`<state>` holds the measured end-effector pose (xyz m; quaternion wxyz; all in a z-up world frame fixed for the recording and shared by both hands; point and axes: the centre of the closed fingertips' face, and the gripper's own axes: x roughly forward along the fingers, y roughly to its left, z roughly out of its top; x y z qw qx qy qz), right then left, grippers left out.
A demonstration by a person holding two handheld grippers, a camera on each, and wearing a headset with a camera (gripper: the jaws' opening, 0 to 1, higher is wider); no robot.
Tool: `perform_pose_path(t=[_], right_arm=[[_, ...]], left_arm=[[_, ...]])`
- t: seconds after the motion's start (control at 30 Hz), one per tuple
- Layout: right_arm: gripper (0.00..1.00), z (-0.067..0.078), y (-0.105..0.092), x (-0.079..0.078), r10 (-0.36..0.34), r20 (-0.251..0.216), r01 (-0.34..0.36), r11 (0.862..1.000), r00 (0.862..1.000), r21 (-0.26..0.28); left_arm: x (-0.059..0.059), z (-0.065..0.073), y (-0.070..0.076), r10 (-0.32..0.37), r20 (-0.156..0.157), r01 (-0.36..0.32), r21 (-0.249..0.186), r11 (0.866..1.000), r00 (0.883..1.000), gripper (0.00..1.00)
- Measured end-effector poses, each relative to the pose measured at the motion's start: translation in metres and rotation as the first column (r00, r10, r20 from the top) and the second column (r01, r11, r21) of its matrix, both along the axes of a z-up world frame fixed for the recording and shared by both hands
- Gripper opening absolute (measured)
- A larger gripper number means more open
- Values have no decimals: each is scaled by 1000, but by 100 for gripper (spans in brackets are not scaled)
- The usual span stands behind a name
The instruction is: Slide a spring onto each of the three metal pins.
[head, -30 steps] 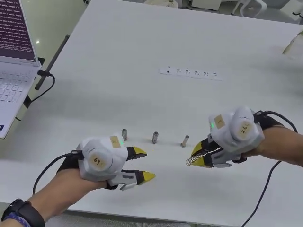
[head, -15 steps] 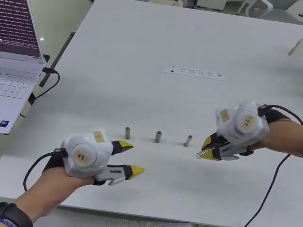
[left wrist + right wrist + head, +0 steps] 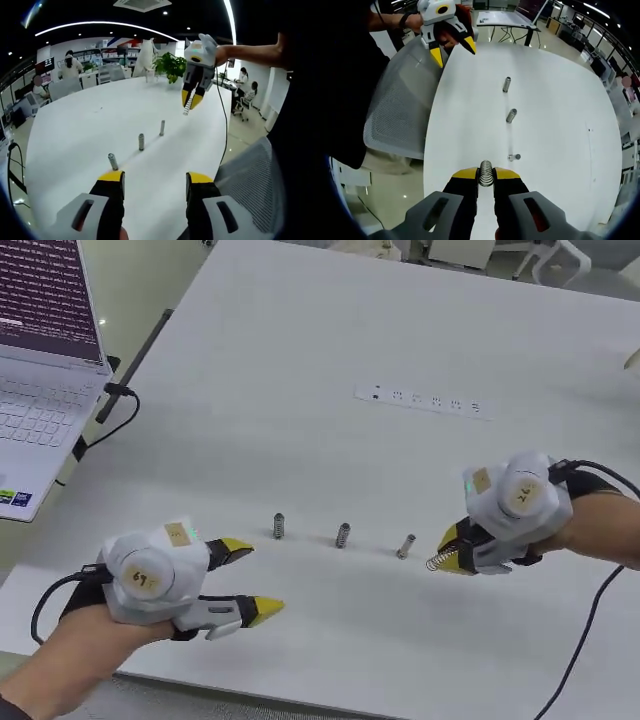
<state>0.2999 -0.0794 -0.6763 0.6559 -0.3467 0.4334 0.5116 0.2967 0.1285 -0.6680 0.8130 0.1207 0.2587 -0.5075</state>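
Spring (image 3: 486,173) is pinched end-out in my right tongs (image 3: 452,558), just beside the nearest pin (image 3: 405,546) so it can thread on. My left tongs (image 3: 255,578) gape wide and empty, well apart from that pin to leave room.

open tabletop (image 3: 300,430) between the power strip (image 3: 425,401) and the row of three well-spaced pins (image 3: 343,535). on the near side: left tool (image 3: 258,577), jaws apart; right tool (image 3: 446,554) gripping a spring (image 3: 436,562) just beside the rightmost pin (image 3: 406,546). laptop (image 3: 40,370) bounds the left.
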Motion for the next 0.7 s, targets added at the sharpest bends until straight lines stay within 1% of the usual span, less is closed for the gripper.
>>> perform_pose_path(t=[0.1,0.23,0.37,0.5,0.6,0.7], right_arm=[[8,-2,-2,5,-6,0,6,1000,1000,-12],[8,-4,-5,13,-10,8,10,1000,1000,-23],[8,-8,-7,18,-1,15,1,999,1000,-43],[8,-10,-7,21,2,12,-1,999,1000,-50],[8,-13,-7,26,1,15,0,998,1000,-57],[8,-16,-8,31,-2,16,3,998,1000,-64]], left_arm=[[2,-1,8,20,-3,-20,1,1000,1000,45],[3,0,15,41,-3,-41,1,999,999,47],[3,-1,21,55,-1,-55,6,998,998,49],[4,0,28,75,-3,-75,2,997,997,50],[5,0,32,96,-10,-96,-5,995,995,52],[5,0,35,106,-11,-106,-4,994,994,52]])
